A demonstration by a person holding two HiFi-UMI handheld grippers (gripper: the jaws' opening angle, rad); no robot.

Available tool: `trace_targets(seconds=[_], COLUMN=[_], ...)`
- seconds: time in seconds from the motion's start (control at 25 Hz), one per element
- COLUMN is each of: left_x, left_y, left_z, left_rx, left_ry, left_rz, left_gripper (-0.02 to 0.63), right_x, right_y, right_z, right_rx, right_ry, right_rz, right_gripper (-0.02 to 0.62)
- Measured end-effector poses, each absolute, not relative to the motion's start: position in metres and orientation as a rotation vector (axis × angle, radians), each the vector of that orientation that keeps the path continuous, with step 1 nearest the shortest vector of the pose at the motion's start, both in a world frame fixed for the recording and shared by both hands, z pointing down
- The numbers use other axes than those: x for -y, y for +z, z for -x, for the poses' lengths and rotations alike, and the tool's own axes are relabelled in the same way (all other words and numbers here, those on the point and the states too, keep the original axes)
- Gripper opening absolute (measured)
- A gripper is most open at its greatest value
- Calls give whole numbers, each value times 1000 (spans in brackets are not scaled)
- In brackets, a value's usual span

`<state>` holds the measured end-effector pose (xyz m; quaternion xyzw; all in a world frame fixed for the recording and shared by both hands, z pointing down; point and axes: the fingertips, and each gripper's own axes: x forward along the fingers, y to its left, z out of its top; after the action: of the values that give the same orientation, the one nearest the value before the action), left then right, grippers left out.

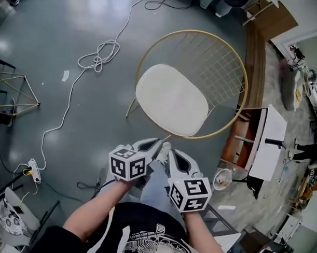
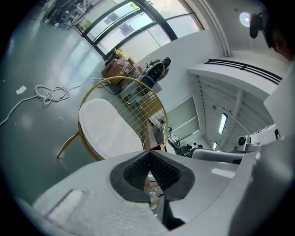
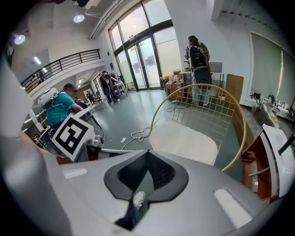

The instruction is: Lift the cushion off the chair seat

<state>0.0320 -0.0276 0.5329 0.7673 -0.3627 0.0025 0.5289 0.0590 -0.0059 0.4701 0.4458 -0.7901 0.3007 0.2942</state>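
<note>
Looking down in the head view: my left gripper and right gripper sit side by side, just short of the chair. The cushion lies flat on its seat, untouched.
Left gripper view: jaws together, nothing between them.
Right gripper view: likewise closed and empty. I judge this to be the approach; both must open first.
Grey floor, loose cable, glazed hall.

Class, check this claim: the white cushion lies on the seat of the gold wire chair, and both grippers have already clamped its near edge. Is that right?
Not quite. The cushion lies on the gold wire chair's seat, but the left gripper and right gripper are short of it, jaws shut on nothing, as both gripper views show.
</note>
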Motion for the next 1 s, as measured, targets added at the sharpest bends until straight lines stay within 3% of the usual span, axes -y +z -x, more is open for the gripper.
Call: trace_targets(seconds=[0.44, 0.76, 0.92, 1.0], left_x=[61, 66, 66, 66], left_y=[611, 663, 694, 705], left_z=[-40, -40, -39, -42], left_rx=[985, 953, 968, 959], left_ry=[-190, -275, -303, -310], left_rz=[-1646, -1581, -1530, -1507], left_gripper=[-2, 121, 143, 191], right_x=[41, 54, 59, 59], right_y=[501, 526, 541, 546], right_z=[-74, -75, -77, -79], right_rx=[2135, 2146, 2148, 2149], right_ry=[772, 745, 717, 718], right_rz=[-940, -847, -806, -796], right_gripper=[-2, -2, -2, -2])
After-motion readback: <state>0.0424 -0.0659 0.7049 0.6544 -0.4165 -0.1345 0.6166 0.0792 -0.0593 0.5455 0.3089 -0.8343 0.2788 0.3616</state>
